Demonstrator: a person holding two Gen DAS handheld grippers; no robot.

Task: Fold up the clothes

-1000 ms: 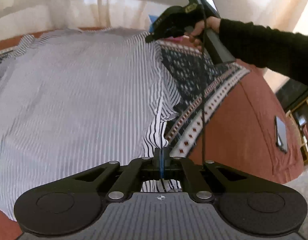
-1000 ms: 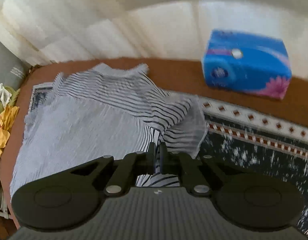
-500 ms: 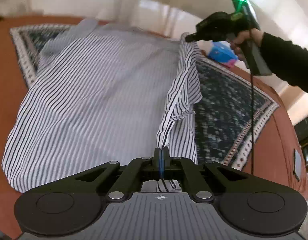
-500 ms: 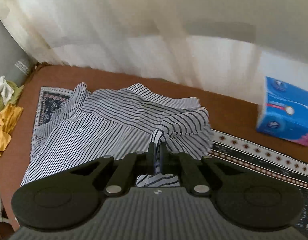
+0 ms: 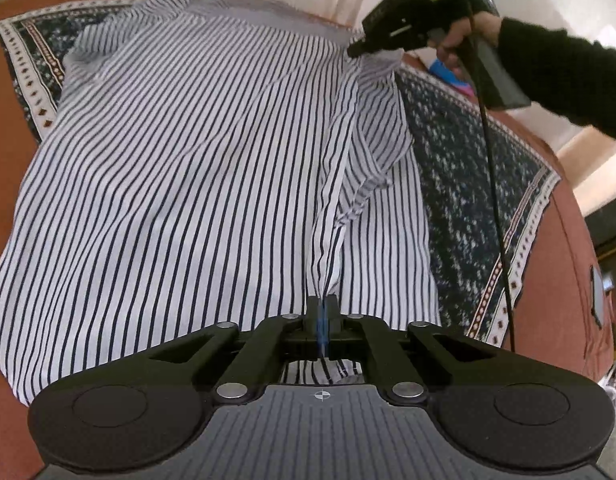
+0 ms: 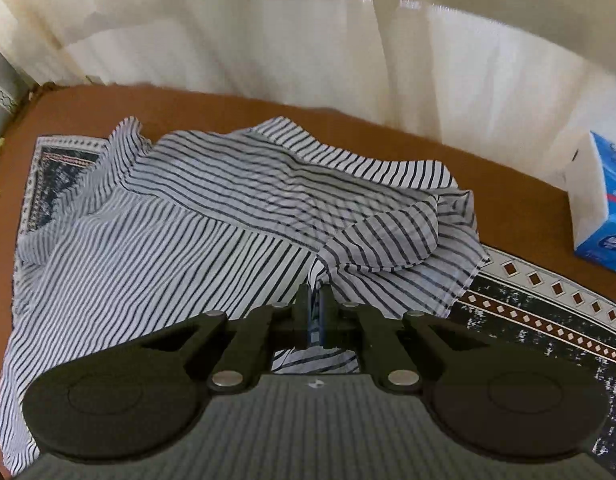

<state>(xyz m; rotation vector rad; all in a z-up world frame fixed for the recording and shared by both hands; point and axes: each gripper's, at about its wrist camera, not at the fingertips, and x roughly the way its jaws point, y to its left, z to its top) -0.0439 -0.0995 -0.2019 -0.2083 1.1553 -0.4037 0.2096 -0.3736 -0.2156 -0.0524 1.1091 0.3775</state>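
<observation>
A white shirt with dark stripes [image 5: 179,168] lies spread on a patterned dark mat [image 5: 468,184] over a brown table. My left gripper [image 5: 323,306] is shut on the shirt's near right hem, and the cloth rises in a taut fold from its jaws. At the far end of that fold, my right gripper [image 5: 354,51] pinches the shirt's shoulder edge, held by a hand in a black sleeve. In the right wrist view the right gripper [image 6: 315,294] is shut on the striped shirt [image 6: 167,240], with a lifted flap curling over just ahead of it.
A blue tissue box [image 6: 606,208] stands on the brown table [image 6: 227,108] at the right, near the pale curtain [image 6: 308,40]. A black cable [image 5: 494,184] hangs from the right gripper across the mat. A dark flat object [image 5: 596,294] lies by the table's right edge.
Both grippers have carried the shirt's right edge leftward over the body of the shirt. The lifted fold now lies further across the shirt, and the tissue box has slid toward the right edge of view.
</observation>
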